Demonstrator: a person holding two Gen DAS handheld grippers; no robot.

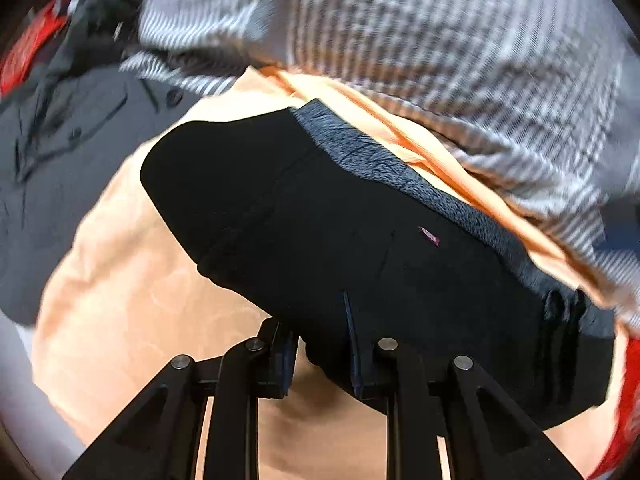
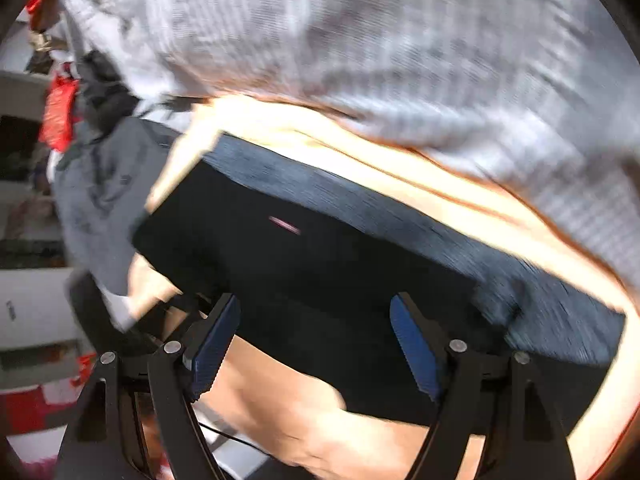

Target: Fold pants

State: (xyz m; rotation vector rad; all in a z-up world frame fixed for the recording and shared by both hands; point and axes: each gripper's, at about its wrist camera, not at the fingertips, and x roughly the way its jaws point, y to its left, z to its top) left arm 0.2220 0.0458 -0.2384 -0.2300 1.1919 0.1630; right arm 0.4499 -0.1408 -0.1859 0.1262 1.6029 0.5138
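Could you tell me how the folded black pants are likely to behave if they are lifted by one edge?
The black pants would probably sag and unfold, since they are soft layered cloth. The thicker waistband may hold its line better. On the orange cloth they would likely drag rather than slide.

Folded pants lie across the middle of the surface. Their waistband runs along the far edge. Beyond it lies a heap of patterned cloth. At the far left rests a buttoned garment. The left tool pinches the pants' near edge; the right tool stands apart over that edge.
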